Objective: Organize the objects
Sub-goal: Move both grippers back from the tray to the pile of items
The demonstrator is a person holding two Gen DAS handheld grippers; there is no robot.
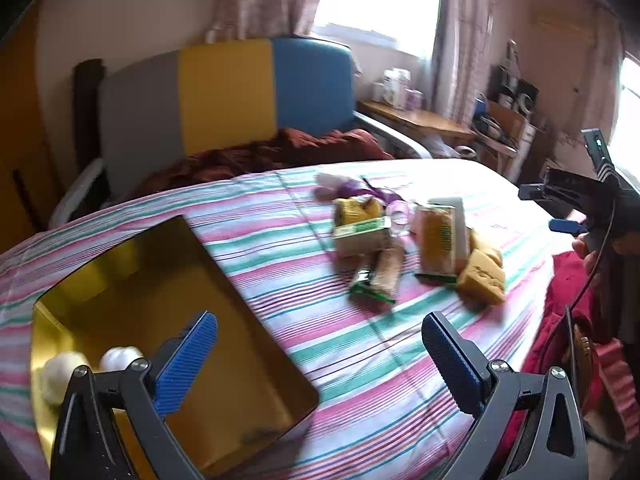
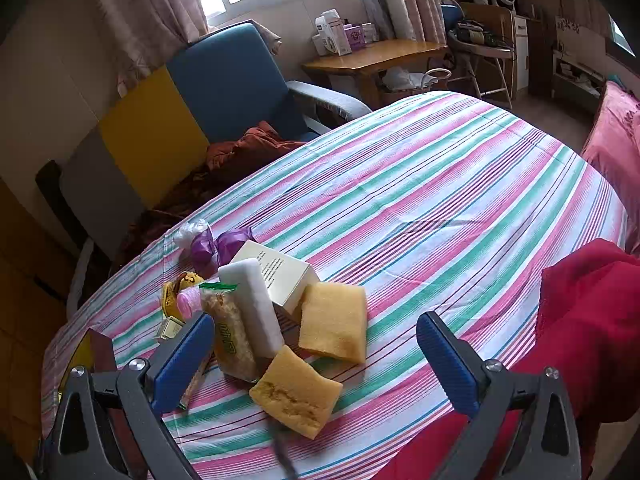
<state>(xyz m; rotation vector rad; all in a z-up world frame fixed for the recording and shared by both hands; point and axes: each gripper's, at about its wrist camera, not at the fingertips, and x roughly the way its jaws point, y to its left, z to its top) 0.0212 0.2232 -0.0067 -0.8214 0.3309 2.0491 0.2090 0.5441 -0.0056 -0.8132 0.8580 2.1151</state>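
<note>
Snacks and sponges lie in a loose heap on the striped cloth (image 2: 440, 184) that covers the table. My left gripper (image 1: 320, 356) hangs above the gold tray (image 1: 224, 264) at my near left, its fingers spread wide and holding nothing; two pale round things (image 1: 120, 356) sit in the tray's near corner. My right gripper (image 2: 316, 356) is likewise spread and empty, hovering over the heap. Right under it lies a yellow sponge (image 2: 296, 392), a second sponge (image 2: 334, 322) just beyond, touching a white box (image 2: 280, 276). A white foam block (image 2: 256, 304) leans beside a bagged snack (image 2: 232, 332). A purple wrapper (image 2: 224, 244) lies at the heap's far edge.
</note>
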